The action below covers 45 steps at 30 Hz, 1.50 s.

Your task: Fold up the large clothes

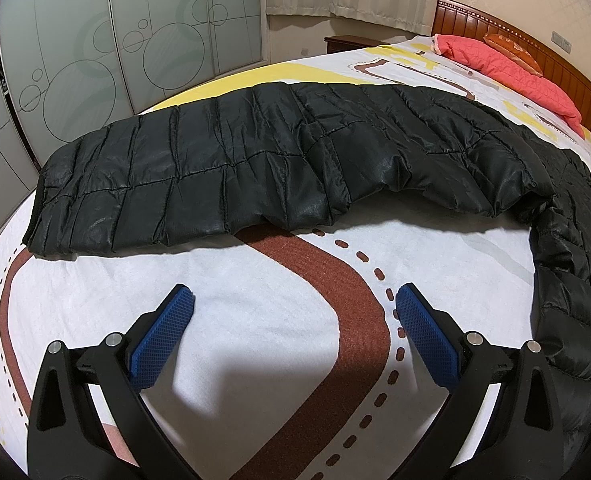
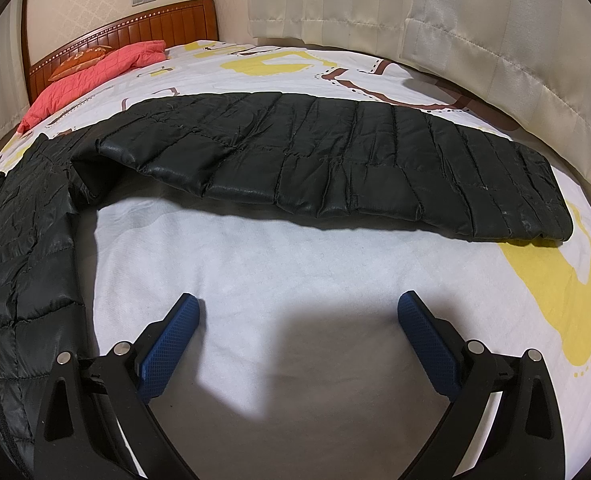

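Note:
A black quilted puffer jacket (image 1: 255, 160) lies flat on the bed. In the left wrist view one sleeve stretches out to the left and the body runs down the right edge. The right wrist view shows the other sleeve (image 2: 355, 168) stretched to the right and the body with its zipper (image 2: 15, 260) at the left. My left gripper (image 1: 294, 300) is open and empty over the bedsheet, a short way in front of the sleeve. My right gripper (image 2: 300, 308) is open and empty over bare sheet, in front of the other sleeve.
The bed has a white sheet (image 1: 255, 340) with brown road and yellow patterns. A coral quilt (image 1: 511, 68) and an orange pillow (image 1: 513, 52) lie by the wooden headboard (image 2: 135, 28). Glass wardrobe doors (image 1: 95, 60) stand left, curtains (image 2: 455, 20) right.

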Each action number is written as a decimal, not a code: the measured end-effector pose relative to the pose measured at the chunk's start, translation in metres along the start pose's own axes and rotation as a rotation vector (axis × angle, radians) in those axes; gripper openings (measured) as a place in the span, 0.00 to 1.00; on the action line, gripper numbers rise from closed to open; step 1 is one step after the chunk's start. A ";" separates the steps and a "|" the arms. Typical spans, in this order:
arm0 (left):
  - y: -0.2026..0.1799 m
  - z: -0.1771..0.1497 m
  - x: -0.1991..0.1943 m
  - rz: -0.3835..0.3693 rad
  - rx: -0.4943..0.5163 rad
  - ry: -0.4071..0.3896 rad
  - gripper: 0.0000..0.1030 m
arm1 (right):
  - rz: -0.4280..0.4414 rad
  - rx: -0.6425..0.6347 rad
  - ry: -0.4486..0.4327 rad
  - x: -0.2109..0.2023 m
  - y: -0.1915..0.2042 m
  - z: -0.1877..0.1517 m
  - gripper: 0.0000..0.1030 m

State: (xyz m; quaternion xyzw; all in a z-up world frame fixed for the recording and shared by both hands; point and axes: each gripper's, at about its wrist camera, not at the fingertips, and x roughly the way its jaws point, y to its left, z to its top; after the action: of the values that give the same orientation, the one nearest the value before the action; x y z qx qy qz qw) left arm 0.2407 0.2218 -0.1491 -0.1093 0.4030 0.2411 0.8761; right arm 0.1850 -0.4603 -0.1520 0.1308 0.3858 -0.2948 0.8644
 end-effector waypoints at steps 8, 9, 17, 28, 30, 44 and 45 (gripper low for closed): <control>0.000 0.000 0.000 0.000 0.000 -0.001 0.98 | 0.001 0.001 -0.001 0.000 0.000 0.000 0.96; 0.000 0.000 0.000 0.000 0.000 -0.001 0.98 | 0.001 0.001 -0.001 0.000 0.000 0.000 0.96; 0.000 0.002 0.001 0.004 0.002 0.002 0.98 | 0.005 0.004 -0.012 -0.002 -0.005 -0.002 0.96; -0.005 0.014 0.008 0.013 0.005 0.033 0.98 | -0.019 -0.007 0.052 0.005 -0.004 0.007 0.96; -0.005 0.017 0.010 0.011 0.003 0.038 0.98 | -0.016 -0.003 0.056 0.005 -0.005 0.007 0.96; -0.058 0.006 -0.156 -0.187 0.130 -0.202 0.98 | 0.182 -0.033 -0.191 -0.162 0.031 0.000 0.96; -0.067 -0.003 -0.172 -0.196 0.166 -0.222 0.98 | 0.217 -0.049 -0.181 -0.172 0.037 -0.008 0.96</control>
State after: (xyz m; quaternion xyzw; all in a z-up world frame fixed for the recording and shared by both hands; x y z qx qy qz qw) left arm 0.1765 0.1054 -0.0209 -0.0482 0.3098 0.1310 0.9405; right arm 0.1123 -0.3569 -0.0294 0.1235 0.2967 -0.2009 0.9254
